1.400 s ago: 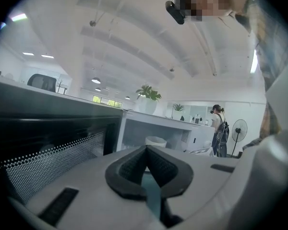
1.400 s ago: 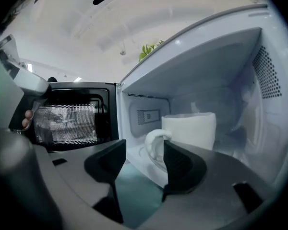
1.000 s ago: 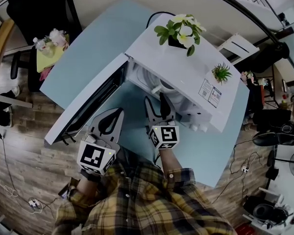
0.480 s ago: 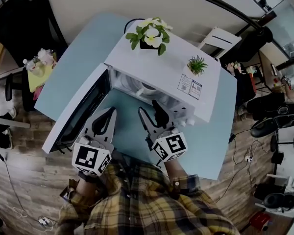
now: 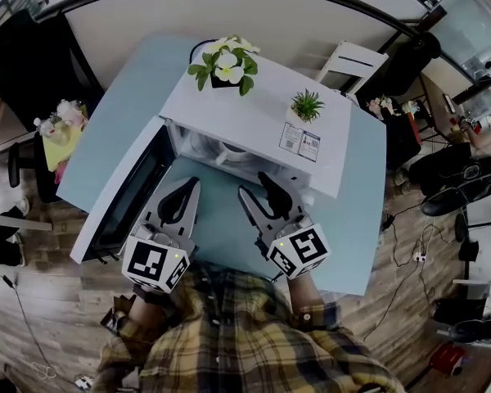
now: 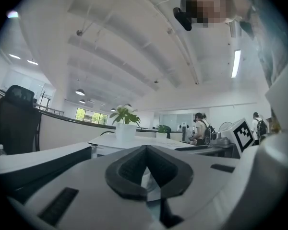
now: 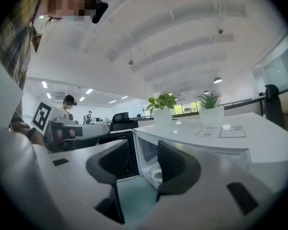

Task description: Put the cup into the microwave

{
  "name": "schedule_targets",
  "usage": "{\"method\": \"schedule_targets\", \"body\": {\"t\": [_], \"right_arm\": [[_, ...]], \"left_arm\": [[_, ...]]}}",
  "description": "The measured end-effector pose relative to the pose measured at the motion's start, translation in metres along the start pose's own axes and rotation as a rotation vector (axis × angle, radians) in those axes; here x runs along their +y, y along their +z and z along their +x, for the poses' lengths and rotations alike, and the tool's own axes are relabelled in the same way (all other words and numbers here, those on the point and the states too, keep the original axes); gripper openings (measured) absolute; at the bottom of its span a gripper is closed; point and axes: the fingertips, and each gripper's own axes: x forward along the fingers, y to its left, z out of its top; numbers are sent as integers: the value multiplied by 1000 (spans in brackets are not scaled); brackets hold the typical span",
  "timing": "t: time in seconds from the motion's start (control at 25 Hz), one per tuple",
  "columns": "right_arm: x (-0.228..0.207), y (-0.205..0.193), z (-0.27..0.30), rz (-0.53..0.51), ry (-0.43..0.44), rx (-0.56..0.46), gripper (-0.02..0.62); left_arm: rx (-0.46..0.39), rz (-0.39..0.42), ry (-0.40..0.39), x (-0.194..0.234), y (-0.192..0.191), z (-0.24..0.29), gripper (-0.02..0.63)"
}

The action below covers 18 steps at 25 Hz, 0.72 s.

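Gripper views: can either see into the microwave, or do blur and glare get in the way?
Right gripper view: fisheye-bent yet sharp, the microwave cavity evenly lit, no glare, a white rounded thing inside too small to name. Left gripper view: the left gripper, shut, looms soft-focused and blocks the cavity. Head view: edges bowed, cavity mostly hidden under the microwave's top.

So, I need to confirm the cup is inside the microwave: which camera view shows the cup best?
The head view: it looks down into the open microwave and shows the white cup inside. The right gripper view catches only a white edge of it. The left gripper view shows nothing I can clearly call the cup.
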Motion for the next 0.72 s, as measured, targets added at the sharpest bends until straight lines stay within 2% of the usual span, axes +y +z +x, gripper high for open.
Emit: {"method": "schedule_targets", "body": {"t": [0.4,0.48,0.72], "right_arm": [[-23,18,-42,3,-64,4,88],[-27,17,-50,-1,-82,9,49],[-34,17,-68,-22,-111,9,31]], "left_arm": [[18,8,-77,-26,-2,12,-8],[24,6,-91,-32,-5,13,-8],[45,1,-123,-45,-13,15,-8]]}}
